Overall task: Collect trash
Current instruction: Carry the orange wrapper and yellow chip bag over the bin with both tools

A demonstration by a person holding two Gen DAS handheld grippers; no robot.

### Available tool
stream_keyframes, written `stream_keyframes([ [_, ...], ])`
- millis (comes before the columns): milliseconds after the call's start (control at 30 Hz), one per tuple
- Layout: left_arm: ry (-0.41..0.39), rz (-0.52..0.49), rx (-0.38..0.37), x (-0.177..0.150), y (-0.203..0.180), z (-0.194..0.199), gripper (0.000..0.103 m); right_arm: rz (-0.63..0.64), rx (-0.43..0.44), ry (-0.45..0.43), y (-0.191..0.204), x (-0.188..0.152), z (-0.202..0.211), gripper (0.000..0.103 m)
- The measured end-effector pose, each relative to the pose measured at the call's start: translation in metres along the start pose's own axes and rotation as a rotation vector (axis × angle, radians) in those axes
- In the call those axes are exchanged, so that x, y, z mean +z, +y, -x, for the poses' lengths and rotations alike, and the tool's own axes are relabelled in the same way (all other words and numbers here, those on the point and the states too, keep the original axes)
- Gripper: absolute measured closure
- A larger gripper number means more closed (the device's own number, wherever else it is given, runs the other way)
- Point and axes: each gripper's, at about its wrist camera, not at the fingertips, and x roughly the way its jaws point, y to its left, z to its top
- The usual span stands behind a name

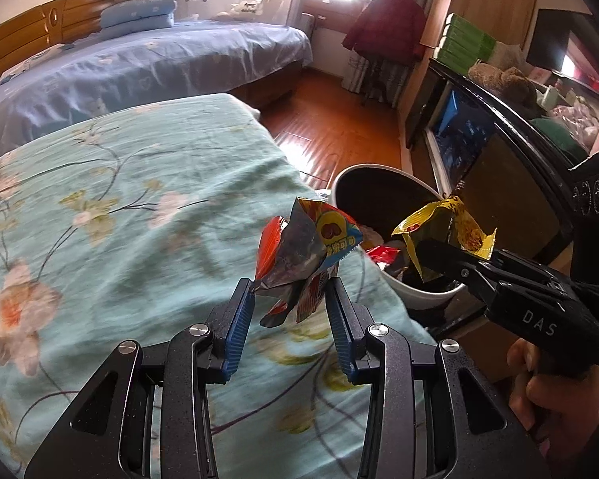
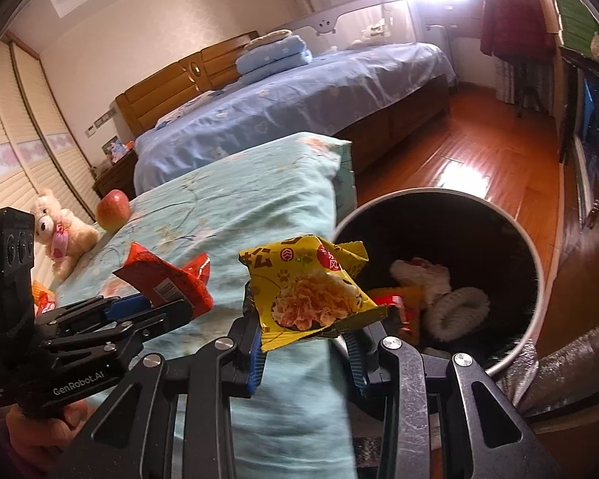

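Gripping wrappers, both fingers clenched, floral bedspread point(image 1: 119, 207) beside bin point(image 2: 535, 275), wood floor point(image 2: 459, 167)

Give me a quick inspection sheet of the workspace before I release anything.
Surface: floral bedspread, wrinkled.
Job's things: red-blue wrapper and yellow wrapper, both held; trash bin beside the bed, already holding trash.
Clutter: apple, teddy bear on the bedspread.
Grippers: left gripper shut on the red-blue wrapper; right gripper shut on the yellow wrapper, near the bin rim.
Cables: nothing seen.
Surroundings: blue bed, wooden floor.
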Motion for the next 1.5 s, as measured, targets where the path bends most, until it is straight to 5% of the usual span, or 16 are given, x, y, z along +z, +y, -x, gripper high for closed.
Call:
stream_keyframes([
  [1500, 0.060, -0.089, -0.045, 0.041, -0.061, -0.057, 0.067, -0.090, -0.123, 0.034, -0.081, 0.021, -0.017, 0.068],
])
